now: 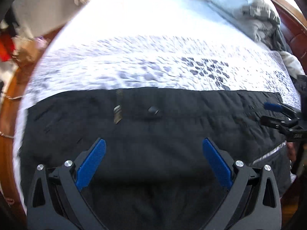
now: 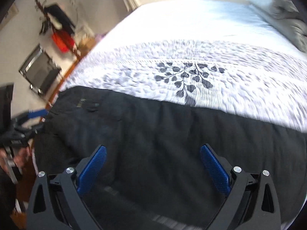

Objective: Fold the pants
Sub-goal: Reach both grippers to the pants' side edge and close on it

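Black pants [image 1: 163, 130] lie spread across the near side of a bed, also in the right wrist view [image 2: 163, 134]. A tag [image 1: 117, 113] and a dark button [image 1: 153, 110] show near the far edge. My left gripper [image 1: 153, 143] is open and empty, hovering over the pants. My right gripper [image 2: 152, 150] is open and empty above the pants further right. The right gripper shows at the right edge of the left wrist view [image 1: 272, 113]; the left gripper shows at the left edge of the right wrist view [image 2: 36, 117].
The bed has a white quilt with a dark leaf pattern [image 2: 188, 76] and a wooden frame [image 1: 7, 115]. A grey pillow and crumpled grey cloth [image 1: 249, 9] lie at the far right. A cluttered corner with red items [image 2: 61, 40] lies left of the bed.
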`<action>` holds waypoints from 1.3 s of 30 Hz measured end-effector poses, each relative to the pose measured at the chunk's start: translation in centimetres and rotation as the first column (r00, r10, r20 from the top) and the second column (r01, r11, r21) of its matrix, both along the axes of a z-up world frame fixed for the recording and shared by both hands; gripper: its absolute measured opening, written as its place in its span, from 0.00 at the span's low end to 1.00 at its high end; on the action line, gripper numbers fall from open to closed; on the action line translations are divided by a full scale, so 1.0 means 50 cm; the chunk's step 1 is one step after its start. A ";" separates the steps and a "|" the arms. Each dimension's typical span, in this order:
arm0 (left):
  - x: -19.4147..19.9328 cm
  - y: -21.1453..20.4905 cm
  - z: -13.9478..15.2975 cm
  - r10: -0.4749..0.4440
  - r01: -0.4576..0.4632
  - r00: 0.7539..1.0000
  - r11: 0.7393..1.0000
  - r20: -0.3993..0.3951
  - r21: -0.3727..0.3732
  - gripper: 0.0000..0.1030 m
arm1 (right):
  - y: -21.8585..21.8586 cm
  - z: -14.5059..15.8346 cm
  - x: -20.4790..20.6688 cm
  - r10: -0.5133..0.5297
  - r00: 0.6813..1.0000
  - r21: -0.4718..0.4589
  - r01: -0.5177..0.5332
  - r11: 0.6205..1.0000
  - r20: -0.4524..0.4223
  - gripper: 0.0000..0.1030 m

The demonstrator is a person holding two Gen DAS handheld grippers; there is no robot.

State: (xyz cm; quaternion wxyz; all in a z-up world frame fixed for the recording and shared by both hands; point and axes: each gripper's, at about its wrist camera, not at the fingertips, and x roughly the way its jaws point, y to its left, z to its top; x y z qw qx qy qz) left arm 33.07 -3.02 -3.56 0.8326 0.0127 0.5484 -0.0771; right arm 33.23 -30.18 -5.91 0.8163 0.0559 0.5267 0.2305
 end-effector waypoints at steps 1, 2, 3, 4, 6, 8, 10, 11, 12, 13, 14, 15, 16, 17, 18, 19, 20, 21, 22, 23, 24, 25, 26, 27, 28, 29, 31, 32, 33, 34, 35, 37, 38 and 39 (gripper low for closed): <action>0.047 -0.011 -0.017 -0.027 0.027 0.999 1.000 -0.036 0.003 0.97 | 0.002 -0.013 0.029 0.031 0.999 -0.002 -0.031 1.000 -0.029 0.96; 0.069 -0.015 -0.027 -0.052 0.052 0.997 0.999 -0.053 -0.005 0.97 | 0.004 -0.026 0.055 0.052 0.997 -0.011 -0.053 0.999 -0.050 0.96; 0.105 -0.020 -0.039 -0.087 0.085 0.994 0.996 -0.072 -0.032 0.97 | 0.007 -0.037 0.081 0.075 0.995 -0.021 -0.077 0.997 -0.064 0.96; 0.125 -0.023 -0.046 -0.099 0.095 0.992 0.994 -0.076 -0.045 0.97 | 0.009 -0.045 0.104 0.102 0.992 -0.016 -0.103 0.995 -0.070 0.96; 0.164 -0.027 -0.060 -0.152 0.144 0.986 0.984 -0.073 -0.106 0.97 | 0.009 -0.059 0.133 0.154 0.984 0.030 -0.152 0.988 -0.088 0.96; 0.197 -0.035 -0.080 -0.215 0.203 0.973 0.970 -0.085 -0.135 0.97 | 0.017 -0.082 0.157 0.230 0.965 0.083 -0.221 0.972 -0.126 0.96; 0.216 -0.047 -0.095 -0.268 0.257 0.960 0.958 -0.082 -0.125 0.97 | 0.030 -0.097 0.179 0.284 0.948 0.075 -0.276 0.958 -0.141 0.96; 0.222 -0.052 -0.103 -0.297 0.287 0.952 0.951 -0.079 -0.118 0.97 | 0.032 -0.102 0.182 0.301 0.942 0.064 -0.295 0.953 -0.146 0.96; 0.229 -0.056 -0.113 -0.321 0.313 0.944 0.945 -0.078 -0.101 0.97 | 0.039 -0.110 0.190 0.324 0.934 0.043 -0.321 0.946 -0.150 0.96; 0.236 -0.057 -0.120 -0.333 0.327 0.940 0.941 -0.076 -0.087 0.97 | 0.044 -0.115 0.193 0.337 0.930 0.028 -0.336 0.941 -0.145 0.96; 0.244 -0.062 -0.127 -0.354 0.348 0.932 0.934 -0.075 -0.084 0.97 | 0.048 -0.120 0.195 0.350 0.925 0.023 -0.350 0.936 -0.148 0.96; 0.253 -0.063 -0.132 -0.366 0.360 0.927 0.929 -0.078 -0.083 0.97 | 0.056 -0.132 0.199 0.375 0.912 0.003 -0.380 0.925 -0.169 0.96; 0.260 -0.066 -0.137 -0.376 0.370 0.923 0.925 -0.079 -0.082 0.97 | 0.064 -0.141 0.201 0.394 0.902 -0.023 -0.404 0.915 -0.176 0.96; 0.265 -0.069 -0.141 -0.386 0.380 0.919 0.921 -0.080 -0.081 0.97 | 0.077 -0.153 0.197 0.424 0.888 -0.063 -0.440 0.896 -0.176 0.97; 0.271 -0.076 -0.146 -0.404 0.398 0.911 0.914 -0.081 -0.082 0.97 | 0.089 -0.162 0.194 0.446 0.878 -0.094 -0.465 0.880 -0.172 0.97; 0.274 -0.078 -0.149 -0.416 0.410 0.905 0.909 -0.085 -0.080 0.97 | 0.097 -0.167 0.188 0.460 0.873 -0.121 -0.480 0.869 -0.162 0.97; 0.278 -0.084 -0.154 -0.429 0.424 0.899 0.903 -0.090 -0.074 0.97 | 0.101 -0.168 0.183 0.470 0.870 -0.138 -0.489 0.861 -0.149 0.97; 0.281 -0.092 -0.158 -0.445 0.440 0.890 0.895 -0.098 -0.068 0.97 | 0.099 -0.169 0.180 0.473 0.869 -0.143 -0.491 0.859 -0.143 0.96; 0.282 -0.096 -0.161 -0.462 0.456 0.881 0.887 -0.105 -0.071 0.97 | 0.099 -0.170 0.178 0.468 0.873 -0.143 -0.486 0.862 -0.140 0.95; 0.281 -0.099 -0.164 -0.479 0.472 0.871 0.878 -0.109 -0.079 0.97 | 0.097 -0.169 0.175 0.463 0.877 -0.144 -0.479 0.866 -0.130 0.87; 0.282 -0.107 -0.166 -0.499 0.492 0.860 0.867 -0.111 -0.085 0.97 | 0.095 -0.165 0.169 0.465 0.878 -0.154 -0.478 0.865 -0.115 0.72; 0.280 -0.112 -0.165 -0.513 0.506 0.852 0.858 -0.109 -0.086 0.97 | 0.091 -0.159 0.162 0.469 0.877 -0.161 -0.479 0.863 -0.100 0.62; 0.279 -0.121 -0.163 -0.535 0.529 0.839 0.845 -0.100 -0.080 0.97 | 0.084 -0.152 0.155 0.464 0.881 -0.162 -0.473 0.866 -0.091 0.45; 0.275 -0.126 -0.160 -0.548 0.543 0.831 0.836 -0.092 -0.076 0.97 | 0.075 -0.143 0.147 0.466 0.881 -0.168 -0.473 0.865 -0.080 0.29; 0.273 -0.132 -0.159 -0.566 0.561 0.820 0.824 -0.086 -0.071 0.97 | 0.069 -0.135 0.136 0.476 0.877 -0.173 -0.480 0.860 -0.068 0.19; 0.271 -0.136 -0.158 -0.579 0.575 0.811 0.815 -0.086 -0.072 0.97 | 0.065 -0.124 0.121 0.486 0.872 -0.158 -0.487 0.859 -0.048 0.11; 0.270 -0.148 -0.160 -0.613 0.608 0.784 0.790 -0.096 -0.081 0.97 | 0.060 -0.104 0.102 0.485 0.874 -0.166 -0.479 0.862 -0.006 0.09; 0.271 -0.153 -0.161 -0.625 0.620 0.774 0.781 -0.104 -0.083 0.97 | 0.060 -0.097 0.095 0.480 0.877 -0.170 -0.470 0.866 0.018 0.08; 0.273 -0.161 -0.165 -0.642 0.637 0.758 0.767 -0.115 -0.081 0.97 | 0.055 -0.086 0.085 0.466 0.883 -0.162 -0.454 0.876 0.048 0.08; 0.273 -0.164 -0.166 -0.653 0.648 0.747 0.757 -0.120 -0.086 0.97 | 0.047 -0.076 0.078 0.461 0.885 -0.154 -0.447 0.881 0.069 0.08; 0.274 -0.169 -0.167 -0.671 0.663 0.731 0.742 -0.125 -0.099 0.97 | 0.040 -0.065 0.069 0.452 0.887 -0.140 -0.438 0.888 0.097 0.08; 0.273 -0.177 -0.166 -0.716 0.699 0.685 0.698 -0.133 -0.157 0.97 | 0.044 -0.053 0.070 0.445 0.887 -0.133 -0.429 0.893 0.124 0.08; 0.274 -0.182 -0.166 -0.732 0.709 0.668 0.681 -0.136 -0.183 0.97 | 0.047 -0.047 0.067 0.442 0.886 -0.135 -0.426 0.895 0.139 0.08; 0.273 -0.187 -0.169 -0.745 0.716 0.652 0.667 -0.144 -0.207 0.97 | 0.054 -0.043 0.068 0.437 0.887 -0.140 -0.419 0.897 0.150 0.08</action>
